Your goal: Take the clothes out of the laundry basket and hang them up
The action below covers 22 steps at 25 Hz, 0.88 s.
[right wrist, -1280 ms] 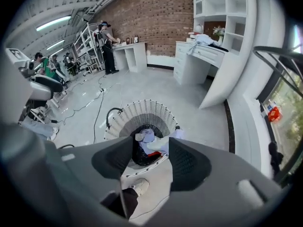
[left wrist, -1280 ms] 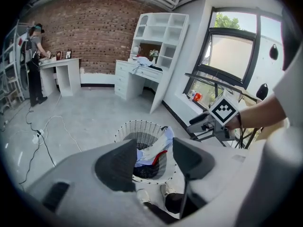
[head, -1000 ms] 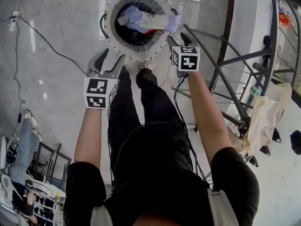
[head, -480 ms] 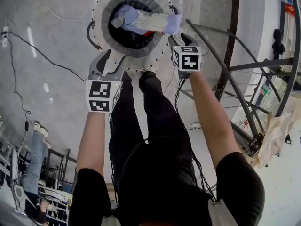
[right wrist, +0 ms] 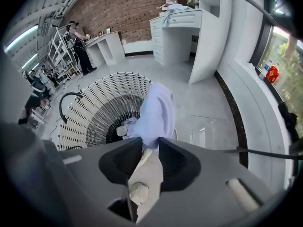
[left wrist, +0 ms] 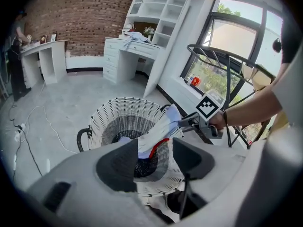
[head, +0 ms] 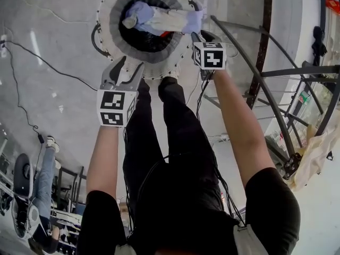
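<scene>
Jaws just closing, the right tool seemingly pinches the pale-blue cloth garment at its 12 o'clock, over the white wicker basket; the left tool gapes empty.

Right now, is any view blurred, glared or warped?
Head view: sharp, strong fisheye bending the drying rack, streaks of glare on the floor. Left gripper view: windows washed out, corners black. Right gripper view: pale blue garment crisp, corners black.
</scene>
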Motion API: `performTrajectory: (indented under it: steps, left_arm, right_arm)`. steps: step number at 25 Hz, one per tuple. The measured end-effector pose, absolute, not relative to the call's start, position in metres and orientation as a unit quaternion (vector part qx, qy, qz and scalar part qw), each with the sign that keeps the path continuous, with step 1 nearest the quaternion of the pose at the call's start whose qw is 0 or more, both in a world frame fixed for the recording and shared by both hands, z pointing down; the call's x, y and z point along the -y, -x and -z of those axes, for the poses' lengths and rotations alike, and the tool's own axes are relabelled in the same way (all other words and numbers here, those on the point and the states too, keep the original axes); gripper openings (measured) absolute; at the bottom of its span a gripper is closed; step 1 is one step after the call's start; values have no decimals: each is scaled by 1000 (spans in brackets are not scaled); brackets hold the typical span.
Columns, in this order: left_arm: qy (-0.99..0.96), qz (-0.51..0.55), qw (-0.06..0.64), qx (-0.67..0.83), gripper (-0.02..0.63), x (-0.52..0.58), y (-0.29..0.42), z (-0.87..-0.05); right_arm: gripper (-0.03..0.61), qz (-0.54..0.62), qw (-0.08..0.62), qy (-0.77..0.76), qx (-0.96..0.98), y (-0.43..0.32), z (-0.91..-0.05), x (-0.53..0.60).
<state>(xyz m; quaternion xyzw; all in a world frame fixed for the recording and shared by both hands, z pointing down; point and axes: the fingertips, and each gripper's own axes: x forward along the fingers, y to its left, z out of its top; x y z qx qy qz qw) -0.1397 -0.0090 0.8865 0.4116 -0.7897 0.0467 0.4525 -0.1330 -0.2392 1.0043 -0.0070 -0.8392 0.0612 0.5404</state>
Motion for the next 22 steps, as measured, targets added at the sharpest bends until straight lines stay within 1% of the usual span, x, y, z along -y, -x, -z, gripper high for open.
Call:
performTrajectory:
  steps: [3, 6, 13, 22]
  left_arm:
    - [-420, -46, 458, 782, 232, 15, 142, -886]
    - [-426, -46, 457, 780, 230, 22, 136, -889]
    - [-435, -40, 445, 782, 219, 32, 122, -873]
    - [-458, -38, 422, 781, 222, 29, 111, -829]
  right_arm:
    - [78, -63, 542, 12, 838, 141, -1004, 238]
    - [48, -64, 537, 17, 841, 137, -1003, 238]
    - [35, -109, 523, 25, 845, 123, -978, 234]
    - [32, -108, 476, 52, 871, 112, -887, 208]
